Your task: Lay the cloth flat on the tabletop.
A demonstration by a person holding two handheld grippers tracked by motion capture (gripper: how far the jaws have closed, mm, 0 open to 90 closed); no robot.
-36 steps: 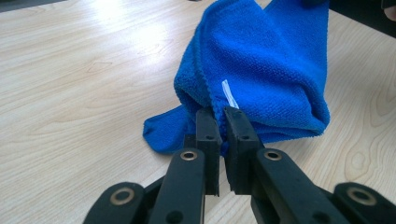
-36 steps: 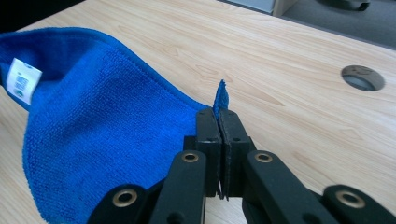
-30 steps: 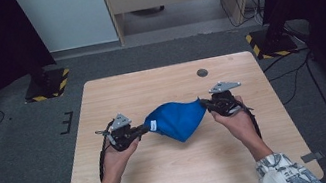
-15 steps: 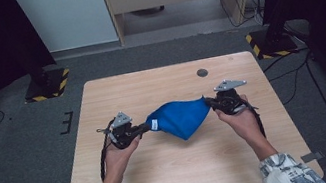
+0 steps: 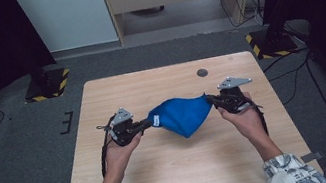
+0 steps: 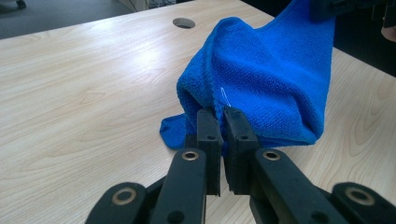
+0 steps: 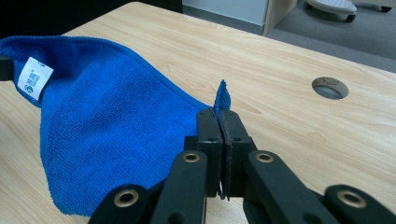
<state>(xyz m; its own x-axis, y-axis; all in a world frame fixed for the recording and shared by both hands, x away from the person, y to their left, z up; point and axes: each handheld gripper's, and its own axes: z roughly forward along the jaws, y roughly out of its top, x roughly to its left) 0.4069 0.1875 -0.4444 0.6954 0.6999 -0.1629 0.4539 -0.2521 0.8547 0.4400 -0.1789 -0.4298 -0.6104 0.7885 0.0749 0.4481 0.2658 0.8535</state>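
A blue microfibre cloth hangs stretched between my two grippers over the middle of the wooden table, its lower fold sagging toward the tabletop. My left gripper is shut on the cloth's left corner, beside a small white label. In the left gripper view the cloth bunches just past the closed jaws of the left gripper. My right gripper is shut on the right corner. In the right gripper view a tip of the cloth pokes up between the jaws of the right gripper, and the label shows at far left.
A round cable hole is set in the table near its far edge. Two black stands with yellow-striped bases sit on the grey floor beyond the table. Bare tabletop lies in front of the cloth and behind it.
Both grippers have drawn a little further apart, the right one moving outward, so the cloth is pulled wider. The grips on both corners have not changed.
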